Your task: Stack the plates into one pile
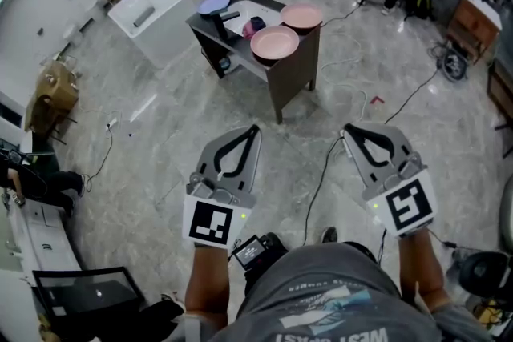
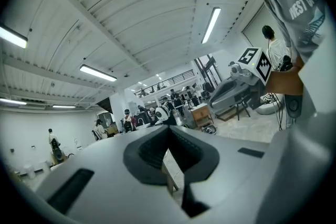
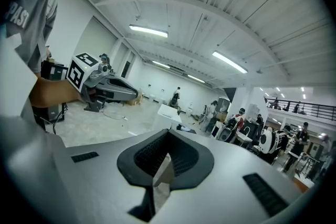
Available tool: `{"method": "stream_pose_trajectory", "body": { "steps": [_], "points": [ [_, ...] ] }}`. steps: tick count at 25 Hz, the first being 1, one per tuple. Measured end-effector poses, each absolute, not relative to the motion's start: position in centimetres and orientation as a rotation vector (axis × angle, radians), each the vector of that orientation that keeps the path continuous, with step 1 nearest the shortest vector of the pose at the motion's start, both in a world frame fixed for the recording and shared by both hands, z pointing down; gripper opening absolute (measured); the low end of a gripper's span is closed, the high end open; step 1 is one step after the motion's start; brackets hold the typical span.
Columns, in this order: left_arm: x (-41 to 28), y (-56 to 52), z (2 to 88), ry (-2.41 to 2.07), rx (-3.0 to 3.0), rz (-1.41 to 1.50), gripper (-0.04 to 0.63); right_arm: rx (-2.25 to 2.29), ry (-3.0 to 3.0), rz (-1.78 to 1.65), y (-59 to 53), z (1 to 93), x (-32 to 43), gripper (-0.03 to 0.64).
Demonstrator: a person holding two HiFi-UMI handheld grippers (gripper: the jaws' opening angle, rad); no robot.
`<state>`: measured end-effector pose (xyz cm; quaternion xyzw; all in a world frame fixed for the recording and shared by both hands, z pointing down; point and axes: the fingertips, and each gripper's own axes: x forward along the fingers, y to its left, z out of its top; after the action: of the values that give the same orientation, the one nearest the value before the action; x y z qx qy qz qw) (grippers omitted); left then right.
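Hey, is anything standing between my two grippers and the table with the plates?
Nothing stands in the way. From the left gripper and right gripper there is only floor up to the table holding the plates, with thin cables lying on it.

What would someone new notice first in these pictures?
First come the left gripper and the right gripper, held out side by side at the bottom of the head view, jaws together and empty. Beyond them stands a small dark table with two pink plates at its right end and a blue plate at its left, not yet in one pile.
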<state>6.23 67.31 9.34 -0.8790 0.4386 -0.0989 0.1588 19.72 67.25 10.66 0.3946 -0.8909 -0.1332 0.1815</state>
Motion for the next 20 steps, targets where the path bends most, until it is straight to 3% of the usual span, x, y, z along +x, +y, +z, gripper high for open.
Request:
{"method": "stream_pose_trajectory", "body": {
  "steps": [10, 20],
  "points": [
    [2.8, 66.7, 9.5, 1.273, -2.513, -0.286, 0.002, 1.136, -2.541, -0.370, 66.3, 10.3, 16.6, 0.031],
    [-5.4, 66.3, 10.0, 1.247, -2.519, -0.272, 0.002, 1.192, -2.508, -0.382, 65.3, 10.9, 9.0, 0.030]
  ]
}}
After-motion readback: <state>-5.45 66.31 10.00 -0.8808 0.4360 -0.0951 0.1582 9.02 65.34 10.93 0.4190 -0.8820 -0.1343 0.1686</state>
